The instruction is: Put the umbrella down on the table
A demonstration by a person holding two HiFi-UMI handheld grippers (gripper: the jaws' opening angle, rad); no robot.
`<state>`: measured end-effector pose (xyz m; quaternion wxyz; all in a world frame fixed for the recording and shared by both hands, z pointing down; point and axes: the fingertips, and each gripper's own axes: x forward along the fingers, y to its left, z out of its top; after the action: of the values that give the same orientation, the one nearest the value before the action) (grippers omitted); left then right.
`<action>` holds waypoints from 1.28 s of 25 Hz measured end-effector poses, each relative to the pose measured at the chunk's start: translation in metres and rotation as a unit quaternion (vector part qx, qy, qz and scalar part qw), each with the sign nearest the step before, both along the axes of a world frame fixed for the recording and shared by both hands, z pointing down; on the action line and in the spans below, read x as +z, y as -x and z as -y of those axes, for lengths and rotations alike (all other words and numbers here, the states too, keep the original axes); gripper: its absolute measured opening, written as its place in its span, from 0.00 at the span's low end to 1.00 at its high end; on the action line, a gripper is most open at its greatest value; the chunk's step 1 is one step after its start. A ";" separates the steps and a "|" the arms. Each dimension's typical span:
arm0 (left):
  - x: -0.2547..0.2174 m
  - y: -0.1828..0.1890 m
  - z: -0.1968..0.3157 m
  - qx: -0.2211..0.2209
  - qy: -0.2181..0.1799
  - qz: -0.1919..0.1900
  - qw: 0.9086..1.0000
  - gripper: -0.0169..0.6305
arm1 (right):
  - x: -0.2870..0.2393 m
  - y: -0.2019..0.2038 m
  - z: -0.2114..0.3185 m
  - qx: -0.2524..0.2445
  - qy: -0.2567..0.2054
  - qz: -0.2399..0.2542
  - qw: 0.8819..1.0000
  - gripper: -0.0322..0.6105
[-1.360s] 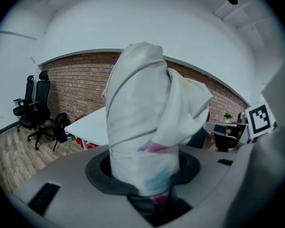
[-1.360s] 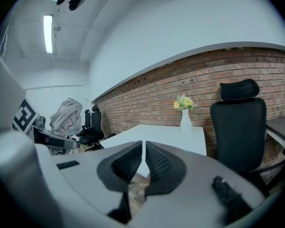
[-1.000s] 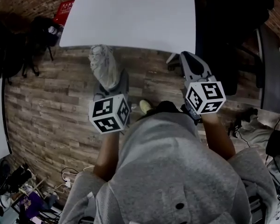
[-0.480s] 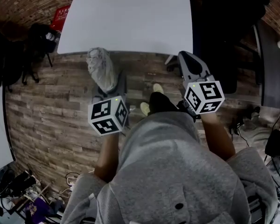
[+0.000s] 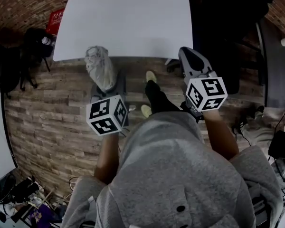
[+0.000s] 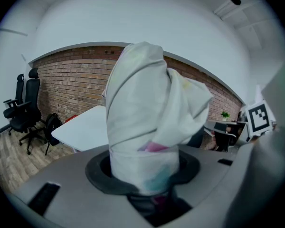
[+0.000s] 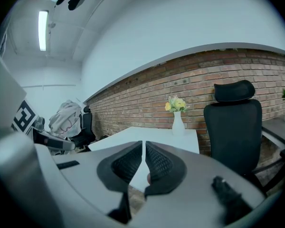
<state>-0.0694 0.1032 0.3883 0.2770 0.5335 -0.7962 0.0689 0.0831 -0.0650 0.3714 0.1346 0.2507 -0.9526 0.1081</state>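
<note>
A folded whitish umbrella (image 5: 99, 65) stands up out of my left gripper (image 5: 106, 81), whose jaws are shut on its lower end. In the left gripper view the umbrella (image 6: 149, 118) fills the middle and hides the pads of the left gripper (image 6: 152, 186). Its top overlaps the near edge of the white table (image 5: 128, 18) in the head view. My right gripper (image 5: 186, 52) hangs just short of the table's near right corner. In the right gripper view the right gripper (image 7: 144, 148) is shut with nothing between its ribbed black pads.
A white vase of flowers (image 7: 176, 114) stands at the table's far edge. A black office chair (image 7: 233, 122) is to the table's right, more chairs (image 6: 23, 106) and a black bag (image 5: 35, 37) to its left. A brick wall lies behind. The person's foot (image 5: 150, 76) is on the wood floor.
Both grippers have moved forward toward the table, the umbrella with the left one. The person has taken a step, one foot now further ahead.
</note>
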 end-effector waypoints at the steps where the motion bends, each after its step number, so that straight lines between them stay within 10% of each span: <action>1: -0.001 0.003 0.004 0.000 -0.001 0.001 1.000 0.35 | -0.001 0.003 0.004 0.000 -0.001 0.001 1.000 0.10; 32: 0.041 0.131 0.162 0.039 0.052 -0.023 0.998 0.35 | 0.043 0.129 0.152 0.031 0.041 -0.016 0.999 0.10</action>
<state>-0.2001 -0.0590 0.4288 0.3199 0.5507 -0.7633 0.1086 -0.0456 -0.2166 0.4139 0.1562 0.2757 -0.9369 0.1476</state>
